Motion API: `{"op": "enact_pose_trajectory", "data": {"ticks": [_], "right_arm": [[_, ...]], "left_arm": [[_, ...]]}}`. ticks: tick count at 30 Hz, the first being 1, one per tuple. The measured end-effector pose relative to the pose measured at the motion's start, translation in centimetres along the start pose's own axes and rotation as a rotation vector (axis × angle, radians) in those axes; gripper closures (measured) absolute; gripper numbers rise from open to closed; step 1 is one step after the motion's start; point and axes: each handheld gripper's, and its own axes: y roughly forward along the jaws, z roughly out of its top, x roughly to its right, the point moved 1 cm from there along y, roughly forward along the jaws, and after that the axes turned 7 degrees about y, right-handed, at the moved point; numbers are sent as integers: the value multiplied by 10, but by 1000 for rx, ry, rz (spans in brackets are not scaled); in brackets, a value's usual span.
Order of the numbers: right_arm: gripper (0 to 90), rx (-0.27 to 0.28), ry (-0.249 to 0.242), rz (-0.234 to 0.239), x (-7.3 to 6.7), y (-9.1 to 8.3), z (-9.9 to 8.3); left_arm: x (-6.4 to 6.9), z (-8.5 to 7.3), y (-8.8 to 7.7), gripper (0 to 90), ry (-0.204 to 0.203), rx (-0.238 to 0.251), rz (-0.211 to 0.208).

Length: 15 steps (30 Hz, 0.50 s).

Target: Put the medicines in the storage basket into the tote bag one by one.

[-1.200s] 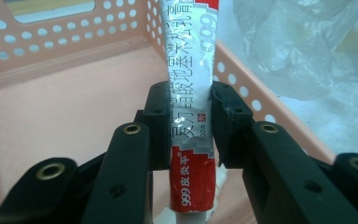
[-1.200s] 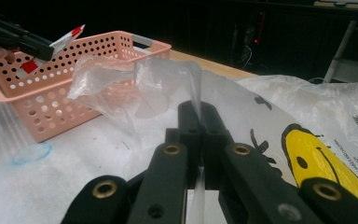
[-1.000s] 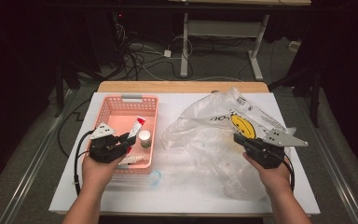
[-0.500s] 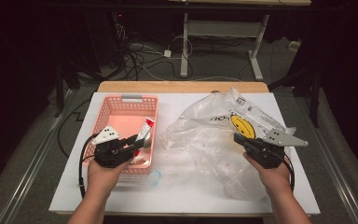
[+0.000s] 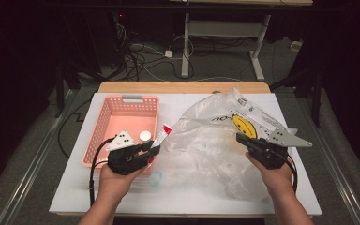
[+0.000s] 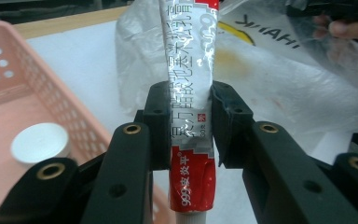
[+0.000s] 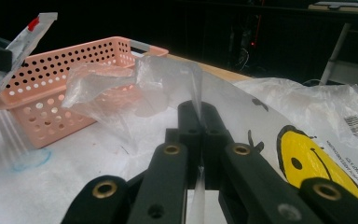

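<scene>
My left gripper point(image 5: 149, 150) point(image 6: 187, 122) is shut on a silver and red ointment tube point(image 5: 159, 139) point(image 6: 192, 93), holding it above the right rim of the pink basket point(image 5: 104, 129) point(image 6: 9, 79), its far end toward the clear plastic bag point(image 5: 211, 145) point(image 6: 279, 79). A white-capped small jar point(image 5: 144, 136) point(image 6: 40, 142) stands inside the basket. My right gripper point(image 5: 242, 139) point(image 7: 199, 116) is shut on a fold of the bag, which carries a yellow smiley face point(image 5: 243, 125) point(image 7: 314, 163). The tube point(image 7: 21, 42) shows far left in the right gripper view.
A white board point(image 5: 75, 187) covers the table, with a wooden edge point(image 5: 183, 87) at the back. A faint blue ring mark point(image 5: 155, 178) lies in front of the basket. Cables and desk legs point(image 5: 185, 42) stand on the floor beyond.
My left gripper has carried the tube rightward and slightly up, from inside the basket to its right rim, uncovering the small jar. The right gripper and bag have stayed in place.
</scene>
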Motion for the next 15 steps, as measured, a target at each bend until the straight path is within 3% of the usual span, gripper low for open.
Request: {"op": "enact_pose_trajectory", "data": {"ticks": [15], "right_arm": [[900,17,5,-2,0,-4,2]], "left_arm": [[31,2,29,686,60,-29,-74]]}}
